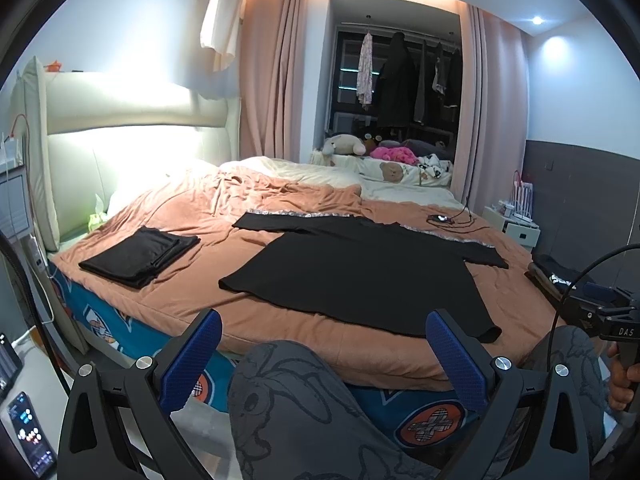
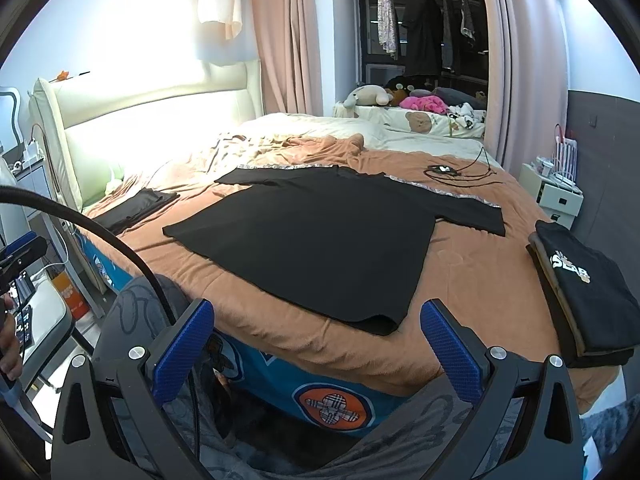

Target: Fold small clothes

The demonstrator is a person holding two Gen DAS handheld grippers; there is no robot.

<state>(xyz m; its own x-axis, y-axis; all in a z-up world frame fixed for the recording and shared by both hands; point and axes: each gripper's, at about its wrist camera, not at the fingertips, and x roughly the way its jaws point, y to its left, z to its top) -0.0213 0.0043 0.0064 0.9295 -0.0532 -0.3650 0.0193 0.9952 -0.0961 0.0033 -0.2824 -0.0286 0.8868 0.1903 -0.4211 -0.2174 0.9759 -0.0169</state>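
one spread shirt (image 1: 360, 272), two folded piles (image 1: 140, 256)

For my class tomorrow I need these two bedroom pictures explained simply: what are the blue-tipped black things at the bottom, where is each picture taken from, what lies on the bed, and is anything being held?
No robot here: a person holds a hand-held gripper in each hand, a two-fingered clamp with a wide-angle camera looking along its fingers. One picture comes from the left hand-held gripper, the other from the right hand-held gripper. The blue pads are their fingertips. Both stand open and hold nothing.

On the bed's brown blanket a black T-shirt lies spread flat, unfolded, with patterned trim along its sleeves. Near the headboard lies a folded black garment. At the other side sits a stack of folded clothes, the top one bearing a printed design. A dark cable lies beyond the shirt. The grey patterned fabric at the bottom is the person's trouser leg.
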